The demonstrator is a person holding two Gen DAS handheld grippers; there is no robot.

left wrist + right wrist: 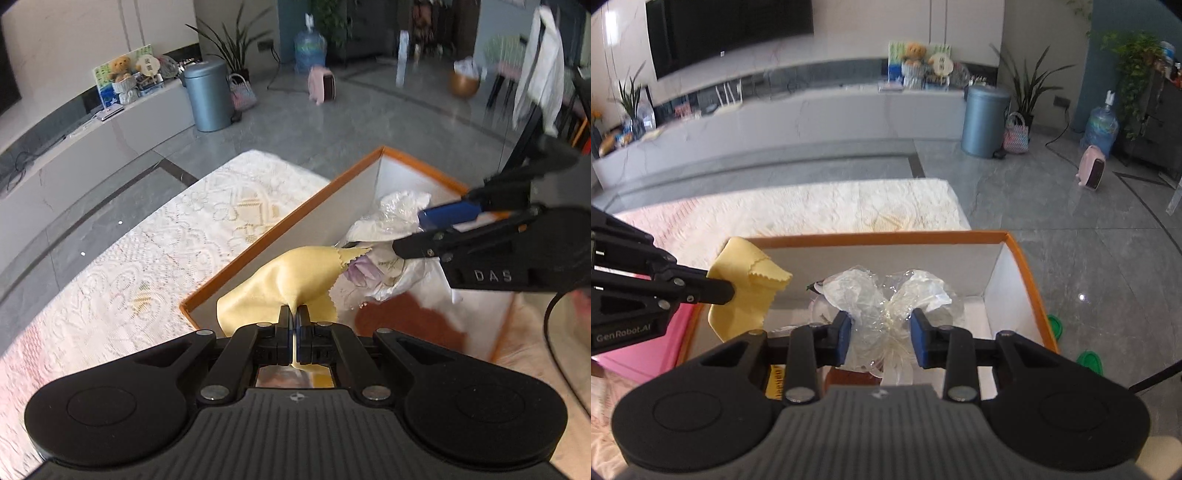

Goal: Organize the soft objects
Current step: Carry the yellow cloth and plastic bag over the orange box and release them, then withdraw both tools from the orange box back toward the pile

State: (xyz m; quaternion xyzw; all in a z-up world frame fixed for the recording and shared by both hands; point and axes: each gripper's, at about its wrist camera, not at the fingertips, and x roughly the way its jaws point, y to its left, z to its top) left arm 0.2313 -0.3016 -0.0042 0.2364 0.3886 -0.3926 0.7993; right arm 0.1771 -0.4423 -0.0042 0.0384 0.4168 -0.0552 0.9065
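My left gripper (294, 311) is shut on a yellow cloth (291, 282) and holds it over the near left corner of an orange-rimmed white box (280, 225). In the right wrist view the cloth (746, 288) hangs at the box's left wall, from the left gripper (727, 291). My right gripper (881, 332) is open over the box (1015, 243), its blue pads either side of a crumpled clear plastic bag (882, 295) that lies in the box. The bag (399, 214) and the right gripper (406, 232) also show in the left wrist view.
The box stands on a table with a white lace cloth (166, 236). A pink item (646, 350) lies left of the box. Beyond the table are grey floor, a blue bin (984, 122) and a long white TV bench (812, 114).
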